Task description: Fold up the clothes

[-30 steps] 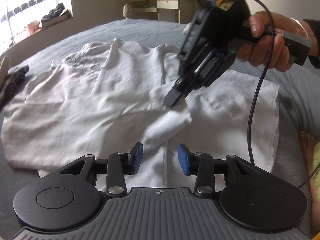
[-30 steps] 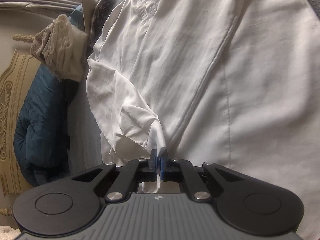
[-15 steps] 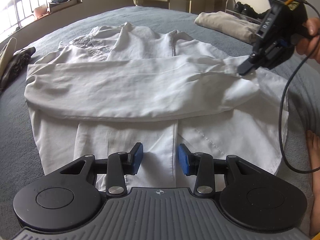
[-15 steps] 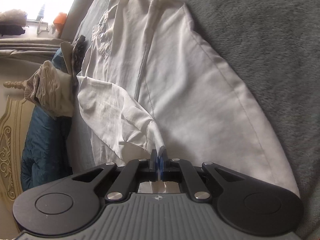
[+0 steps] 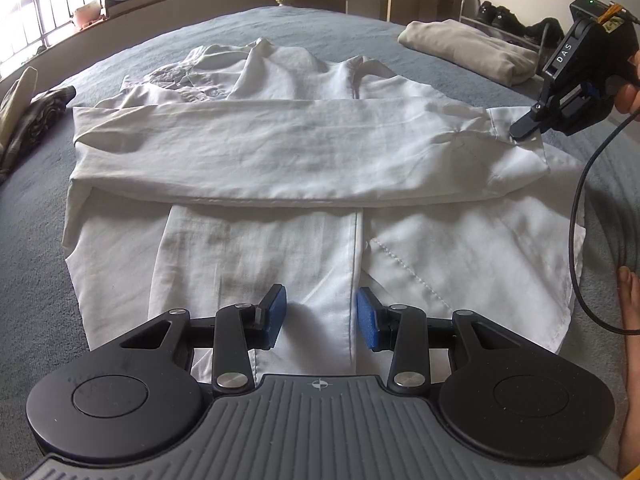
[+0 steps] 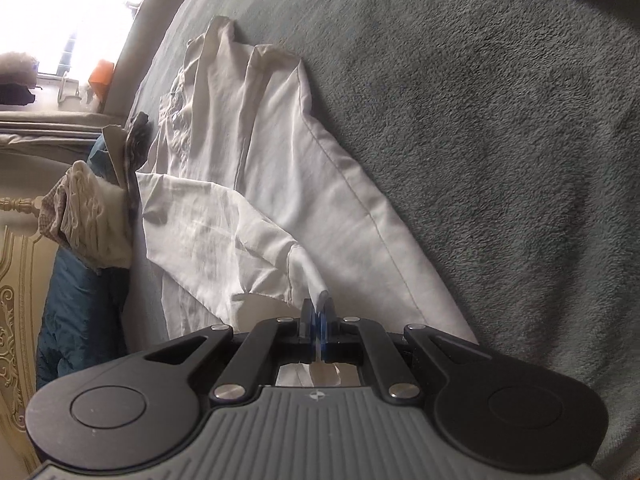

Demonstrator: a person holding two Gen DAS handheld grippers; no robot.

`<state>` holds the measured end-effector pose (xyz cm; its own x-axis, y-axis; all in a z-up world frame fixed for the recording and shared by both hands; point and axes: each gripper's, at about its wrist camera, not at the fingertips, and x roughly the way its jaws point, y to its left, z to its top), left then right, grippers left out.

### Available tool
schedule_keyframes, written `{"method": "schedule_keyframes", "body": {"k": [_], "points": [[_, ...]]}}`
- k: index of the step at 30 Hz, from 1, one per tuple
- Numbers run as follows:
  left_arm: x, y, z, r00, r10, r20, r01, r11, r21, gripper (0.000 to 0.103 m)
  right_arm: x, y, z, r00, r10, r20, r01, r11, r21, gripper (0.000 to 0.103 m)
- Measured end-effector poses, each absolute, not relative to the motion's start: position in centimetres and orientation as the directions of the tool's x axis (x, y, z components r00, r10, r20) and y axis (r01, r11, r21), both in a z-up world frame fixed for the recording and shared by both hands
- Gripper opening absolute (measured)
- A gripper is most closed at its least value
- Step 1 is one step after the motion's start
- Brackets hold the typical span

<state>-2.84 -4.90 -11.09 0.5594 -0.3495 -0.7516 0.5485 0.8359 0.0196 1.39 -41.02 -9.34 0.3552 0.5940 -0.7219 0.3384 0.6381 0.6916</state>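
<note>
A white long-sleeved shirt (image 5: pixel 280 248) lies flat on the grey bed (image 5: pixel 36 240). One sleeve (image 5: pixel 280 152) is stretched across the shirt's body from left to right. My right gripper (image 5: pixel 516 134) is shut on the sleeve cuff (image 5: pixel 508 124) at the shirt's right edge; in the right wrist view the cuff (image 6: pixel 316 292) sits pinched between the blue pads (image 6: pixel 326 312), and the shirt (image 6: pixel 280 184) runs away up the frame. My left gripper (image 5: pixel 320 316) is open and empty, hovering over the shirt's lower hem near the button placket.
A folded beige garment (image 5: pixel 468 48) lies at the bed's far right. Dark and pale clothes (image 5: pixel 28 116) lie at the left edge. A bare foot (image 5: pixel 630 320) is by the right edge. A blue cover and bundled clothes (image 6: pixel 88 220) lie beside the headboard.
My right gripper has pulled the sleeve cuff from the shirt's middle out to its right edge, so the sleeve now lies straight across the body. My left gripper stayed open over the hem.
</note>
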Motion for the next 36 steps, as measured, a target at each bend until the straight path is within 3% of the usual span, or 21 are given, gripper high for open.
{"method": "schedule_keyframes", "body": {"k": [15, 20, 24, 28, 32, 36], "points": [[-2.7, -4.5, -11.0, 0.559, -0.345, -0.754, 0.532, 0.847, 0.007, 0.041, 1.2, -41.2, -10.9, 0.334, 0.521, -0.785, 0.365, 0.697, 0.617, 0.004], [-2.0, -3.0, -9.5, 0.555, -0.347, -0.756, 0.489, 0.871, -0.041, 0.041, 1.4, -39.3, -9.0, 0.313, 0.426, -0.849, 0.240, 0.829, 0.505, 0.007], [-0.8, 0.0, -7.2, 0.589, -0.333, -0.736, 0.419, 0.905, -0.074, 0.041, 1.6, -37.8, -6.8, 0.303, 0.317, -0.899, 0.158, 0.913, 0.376, 0.020], [1.1, 3.4, -5.4, 0.629, -0.244, -0.739, 0.324, 0.945, -0.036, 0.041, 1.5, -36.7, -3.4, 0.352, 0.165, -0.921, 0.033, 0.981, 0.189, 0.028], [2.9, 6.6, -3.8, 0.640, -0.256, -0.725, 0.255, 0.960, -0.115, 0.041, 3.3, -33.8, -0.3, 0.382, 0.133, -0.915, -0.105, 0.989, 0.100, 0.030], [4.8, 7.5, -4.3, 0.651, -0.259, -0.714, 0.234, 0.963, -0.136, 0.044, 7.1, -29.4, 2.2, 0.399, 0.193, -0.896, -0.236, 0.966, 0.103, 0.030]]}}
